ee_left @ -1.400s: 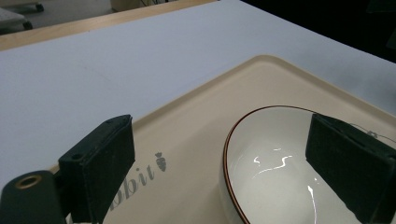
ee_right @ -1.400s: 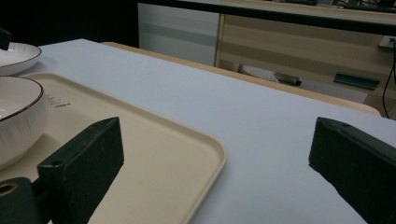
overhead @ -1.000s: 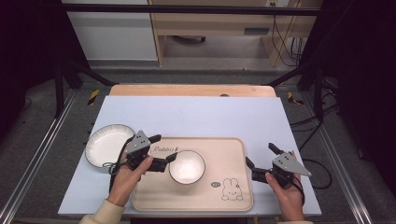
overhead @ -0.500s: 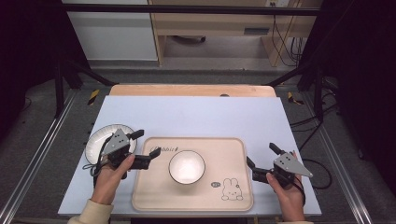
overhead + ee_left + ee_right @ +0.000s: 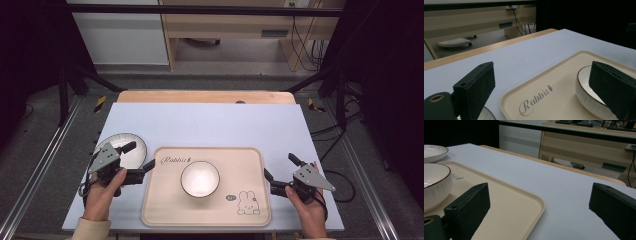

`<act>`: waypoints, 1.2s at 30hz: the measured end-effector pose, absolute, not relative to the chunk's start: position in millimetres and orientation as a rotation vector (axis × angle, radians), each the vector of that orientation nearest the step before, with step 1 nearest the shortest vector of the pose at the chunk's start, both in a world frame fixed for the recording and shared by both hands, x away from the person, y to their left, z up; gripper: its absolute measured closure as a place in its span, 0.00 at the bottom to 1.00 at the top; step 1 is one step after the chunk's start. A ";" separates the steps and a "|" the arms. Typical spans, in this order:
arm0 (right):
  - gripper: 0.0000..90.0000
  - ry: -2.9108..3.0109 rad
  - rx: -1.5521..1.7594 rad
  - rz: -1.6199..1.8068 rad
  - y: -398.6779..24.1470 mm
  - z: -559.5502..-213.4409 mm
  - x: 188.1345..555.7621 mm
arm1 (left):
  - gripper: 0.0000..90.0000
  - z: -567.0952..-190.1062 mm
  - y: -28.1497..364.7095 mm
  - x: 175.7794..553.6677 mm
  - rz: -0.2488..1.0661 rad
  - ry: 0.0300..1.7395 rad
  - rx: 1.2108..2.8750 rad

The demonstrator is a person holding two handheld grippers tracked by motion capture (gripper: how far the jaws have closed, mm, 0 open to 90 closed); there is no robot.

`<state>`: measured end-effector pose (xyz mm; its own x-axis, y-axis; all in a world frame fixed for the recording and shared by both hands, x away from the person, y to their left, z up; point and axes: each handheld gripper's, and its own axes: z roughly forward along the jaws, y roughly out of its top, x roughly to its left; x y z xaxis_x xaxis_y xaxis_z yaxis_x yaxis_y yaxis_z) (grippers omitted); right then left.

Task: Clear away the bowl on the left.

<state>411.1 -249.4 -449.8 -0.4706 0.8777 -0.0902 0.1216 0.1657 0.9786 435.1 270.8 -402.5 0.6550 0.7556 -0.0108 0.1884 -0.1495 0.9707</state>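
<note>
A cream tray (image 5: 220,160) printed with "Rabbit" and a bunny lies at the table's front centre. In its middle stands a white bowl (image 5: 200,178) with a thin brown rim. To the left of the tray a white ribbed plate (image 5: 120,142) rests on the table. My left gripper (image 5: 140,155) is open over the plate's right edge, beside the tray's left rim, holding nothing. The left gripper view looks between its jaws at the tray (image 5: 564,67), with the bowl (image 5: 586,92) behind the right jaw. My right gripper (image 5: 279,165) is open just past the tray's right rim (image 5: 506,202), and it is empty.
The table top is a pale blue-grey sheet (image 5: 210,125) with a wooden strip (image 5: 205,96) along the far edge. Black frame posts (image 5: 62,85) stand at both back corners. Cables (image 5: 345,180) lie on the floor at the right.
My left gripper has drawn back leftward from the bowl on the tray to the plate's edge. The bowl stays in place. The right gripper has not moved.
</note>
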 end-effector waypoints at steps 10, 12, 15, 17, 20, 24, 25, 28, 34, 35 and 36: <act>0.04 1.720 0.959 1.351 -251.2 -449.8 411.3 | 0.07 -393.0 306.6 430.1 0.636 0.823 1.611; 0.04 1.720 0.961 1.351 -251.1 -449.9 411.2 | 0.07 -391.1 311.5 429.2 0.637 0.819 1.610; 0.04 1.721 0.959 1.354 -250.8 -449.9 411.2 | 0.07 -390.8 319.4 428.4 0.629 0.812 1.605; 0.04 1.721 0.958 1.354 -250.8 -449.9 411.4 | 0.07 -391.8 322.8 428.6 0.613 0.798 1.609; 0.04 1.716 0.959 1.355 -251.4 -449.6 411.0 | 0.07 -393.8 326.0 428.2 0.588 0.765 1.612; 0.04 1.709 0.960 1.356 -252.3 -449.6 411.1 | 0.07 -399.4 326.8 429.5 0.558 0.738 1.624; 0.04 1.710 0.961 1.356 -252.3 -449.6 410.9 | 0.07 -400.9 326.8 430.1 0.554 0.735 1.636; 0.04 1.712 0.959 1.356 -251.7 -449.6 410.8 | 0.05 -407.2 328.2 432.2 0.552 0.742 1.652; 0.04 1.711 0.956 1.358 -251.8 -449.2 410.3 | 0.05 -423.4 330.0 435.3 0.531 0.763 1.659; 0.04 1.710 0.958 1.359 -251.9 -449.3 410.3 | 0.05 -425.3 330.1 435.3 0.524 0.764 1.664; 0.04 1.710 0.958 1.360 -252.0 -449.2 410.3 | 0.05 -426.7 329.7 435.1 0.520 0.766 1.666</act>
